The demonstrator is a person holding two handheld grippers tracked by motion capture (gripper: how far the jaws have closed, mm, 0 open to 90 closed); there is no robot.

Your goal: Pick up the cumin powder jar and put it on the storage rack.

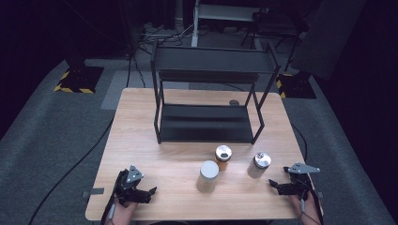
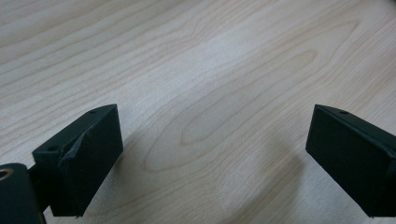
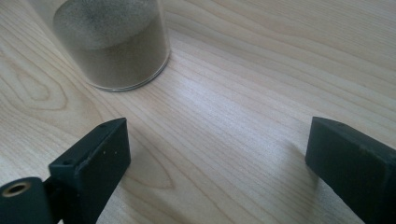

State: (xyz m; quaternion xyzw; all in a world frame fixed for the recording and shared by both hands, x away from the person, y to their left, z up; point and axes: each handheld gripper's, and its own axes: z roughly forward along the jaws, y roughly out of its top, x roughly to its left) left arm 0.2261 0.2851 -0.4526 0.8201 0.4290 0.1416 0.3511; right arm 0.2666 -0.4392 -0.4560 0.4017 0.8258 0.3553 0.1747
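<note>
Jaws of the right gripper (image 1: 278, 185) stood wide, empty; the upright silver-lidded glass jar (image 1: 259, 165) stood just beyond, nearer it than the left gripper (image 1: 149, 192).

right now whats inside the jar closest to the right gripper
The jar is clear-walled and holds a grey-brown powder or fine grains, filling the part seen in the right gripper view. Its shiny lid covers the top, so the very top of the fill is hidden.

We see a black two-tier rack (image 1: 206, 101) at twelve o'clock on the wooden worktop (image 1: 141, 140), with cables (image 1: 159, 33) on the floor beyond.
</note>
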